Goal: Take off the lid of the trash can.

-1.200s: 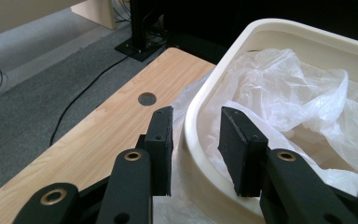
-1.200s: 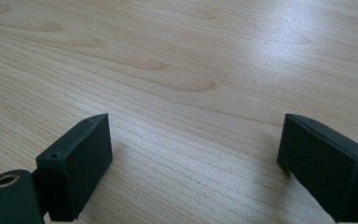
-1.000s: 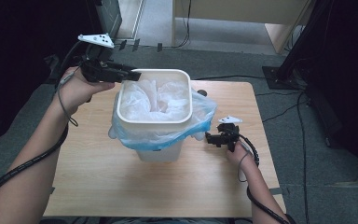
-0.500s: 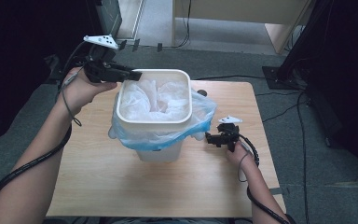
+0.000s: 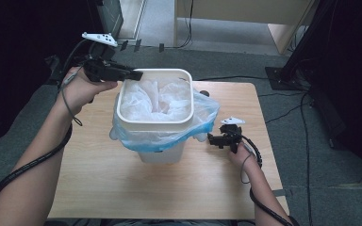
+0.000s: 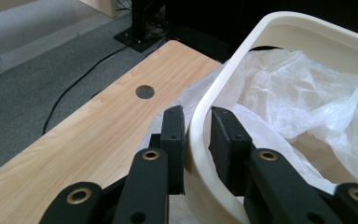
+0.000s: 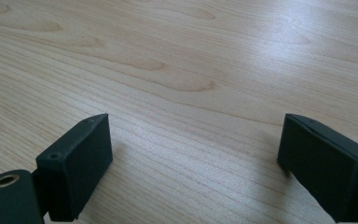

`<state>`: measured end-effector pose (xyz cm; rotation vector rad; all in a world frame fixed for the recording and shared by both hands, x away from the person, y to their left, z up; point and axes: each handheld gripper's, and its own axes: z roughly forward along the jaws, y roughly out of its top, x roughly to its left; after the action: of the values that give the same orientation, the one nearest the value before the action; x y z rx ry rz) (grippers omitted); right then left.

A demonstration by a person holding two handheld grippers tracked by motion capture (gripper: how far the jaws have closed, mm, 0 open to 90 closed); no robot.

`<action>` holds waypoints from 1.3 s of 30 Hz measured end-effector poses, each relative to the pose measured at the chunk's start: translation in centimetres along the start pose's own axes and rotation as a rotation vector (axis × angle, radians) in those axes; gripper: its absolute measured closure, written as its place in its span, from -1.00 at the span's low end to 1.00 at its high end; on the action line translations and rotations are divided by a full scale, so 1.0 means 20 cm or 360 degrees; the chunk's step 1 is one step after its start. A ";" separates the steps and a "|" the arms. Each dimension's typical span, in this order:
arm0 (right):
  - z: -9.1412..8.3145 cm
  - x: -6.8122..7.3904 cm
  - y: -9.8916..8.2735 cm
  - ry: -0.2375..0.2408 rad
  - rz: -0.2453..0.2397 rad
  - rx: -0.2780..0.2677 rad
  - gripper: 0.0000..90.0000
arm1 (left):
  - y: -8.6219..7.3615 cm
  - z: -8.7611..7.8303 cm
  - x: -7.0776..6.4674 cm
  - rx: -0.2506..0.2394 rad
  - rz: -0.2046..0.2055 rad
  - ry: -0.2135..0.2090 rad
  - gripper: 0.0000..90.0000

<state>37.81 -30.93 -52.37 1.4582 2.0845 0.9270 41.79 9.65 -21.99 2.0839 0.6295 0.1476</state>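
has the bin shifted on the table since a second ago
No. The bin sits at the same spot against the table edges; the left hand-held gripper straddles its rim.

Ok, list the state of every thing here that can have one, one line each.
Left tongs: shut on the bin rim, one jaw outside, one inside; they have just been closing on it.
Right tongs: open, nothing between the jaws, low over the table.
Bin: upright on the table.
Bag: lining the bin, crumpled inside, its edge folded out over the sides below the rim.
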 end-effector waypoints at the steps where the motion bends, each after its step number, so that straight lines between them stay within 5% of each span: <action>1: 0.00 0.00 0.00 0.0000 -0.0001 0.0000 -0.78 | 0.00 -0.01 0.00 -0.0008 0.0001 0.0004 0.68; 19: 0.00 0.00 0.00 -0.0001 0.0000 0.0001 -0.78 | -0.01 -0.14 0.03 -0.0039 -0.0070 0.0012 0.66; 39: 0.00 0.00 0.00 0.0002 0.0002 0.0002 -0.78 | -0.07 -0.26 0.04 -0.0032 -0.0072 0.0049 0.66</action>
<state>37.81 -30.92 -52.36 1.4597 2.0856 0.9278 40.30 14.60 -20.22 2.0498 0.6905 0.1596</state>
